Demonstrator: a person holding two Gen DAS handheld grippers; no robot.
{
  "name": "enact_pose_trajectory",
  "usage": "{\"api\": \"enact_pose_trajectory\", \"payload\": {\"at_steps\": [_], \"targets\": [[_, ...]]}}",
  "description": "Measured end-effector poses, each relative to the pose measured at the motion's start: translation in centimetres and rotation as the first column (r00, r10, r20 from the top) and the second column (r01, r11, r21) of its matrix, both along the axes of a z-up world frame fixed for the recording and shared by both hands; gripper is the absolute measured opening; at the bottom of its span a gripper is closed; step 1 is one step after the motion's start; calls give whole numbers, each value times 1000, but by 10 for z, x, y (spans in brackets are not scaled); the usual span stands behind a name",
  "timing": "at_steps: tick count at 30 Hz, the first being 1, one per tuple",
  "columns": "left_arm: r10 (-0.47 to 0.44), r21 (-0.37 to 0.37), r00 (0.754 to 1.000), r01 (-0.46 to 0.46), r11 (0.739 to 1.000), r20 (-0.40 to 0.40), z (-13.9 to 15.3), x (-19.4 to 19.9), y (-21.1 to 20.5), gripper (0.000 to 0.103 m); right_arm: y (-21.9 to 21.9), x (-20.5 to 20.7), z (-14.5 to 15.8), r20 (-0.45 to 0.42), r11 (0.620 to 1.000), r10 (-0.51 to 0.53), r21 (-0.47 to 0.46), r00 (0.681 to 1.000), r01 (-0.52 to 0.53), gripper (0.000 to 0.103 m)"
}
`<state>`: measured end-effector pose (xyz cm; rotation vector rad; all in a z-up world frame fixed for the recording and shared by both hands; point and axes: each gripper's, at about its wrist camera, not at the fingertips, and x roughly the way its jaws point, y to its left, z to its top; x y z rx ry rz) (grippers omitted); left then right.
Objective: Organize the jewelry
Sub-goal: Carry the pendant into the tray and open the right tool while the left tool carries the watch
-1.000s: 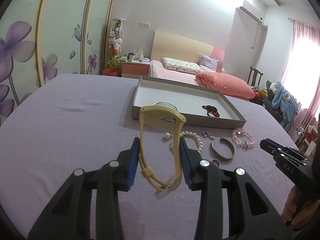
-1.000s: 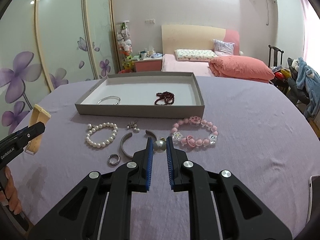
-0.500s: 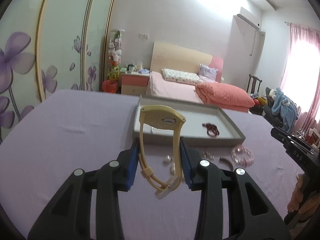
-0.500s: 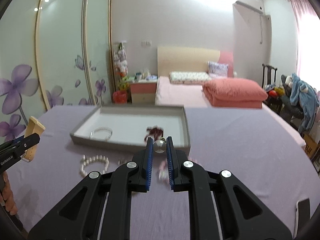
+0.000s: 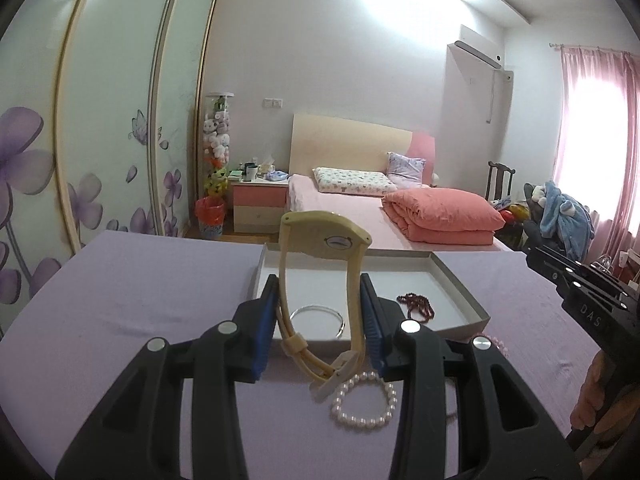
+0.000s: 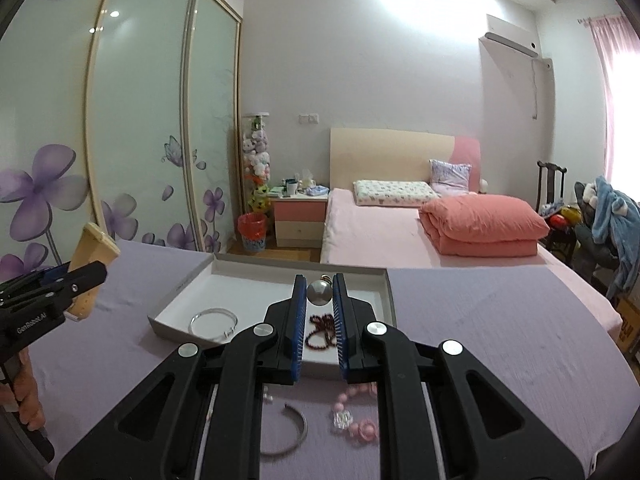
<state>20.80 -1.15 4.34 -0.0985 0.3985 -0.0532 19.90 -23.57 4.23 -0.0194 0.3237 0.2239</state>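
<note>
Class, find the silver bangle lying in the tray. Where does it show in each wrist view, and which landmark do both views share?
Left wrist: the bangle sits at centre, seen between the claw's fingers, partly behind the watch.
Right wrist: the bangle lies left of centre, in the tray's near left corner.
Shared landmark: the dark red beads to its right, inside the tray.

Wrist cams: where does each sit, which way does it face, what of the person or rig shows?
Left wrist: on the left gripper, looking along its fingers over the tray toward the bed; it clamps a yellow watch; the other gripper and hand show at right.
Right wrist: on the right gripper, facing likewise; it pinches a pearl earring; the other gripper and hand show at left.
Shared: tray, silver bangle, dark red beads, bed.
</note>
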Motion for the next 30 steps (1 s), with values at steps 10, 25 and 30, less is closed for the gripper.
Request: {"api": "enact_pose_trajectory", "payload": {"at_steps": [10,25,30], "targets": [[1,-3,1000,-1,1000,-13,-10,68,-1,40,8,59,-3,17,999,32,33,999,-32,14],[-14,-20,993,11,1000,-120,-49,155,-11,42,23,127,-49,-147,996,64,69,987,-54,16],[-22,-24,991,19,1000,-135,-57,161,-14,42,21,126,-50,-144,995,69,81,987,-57,44]]}}
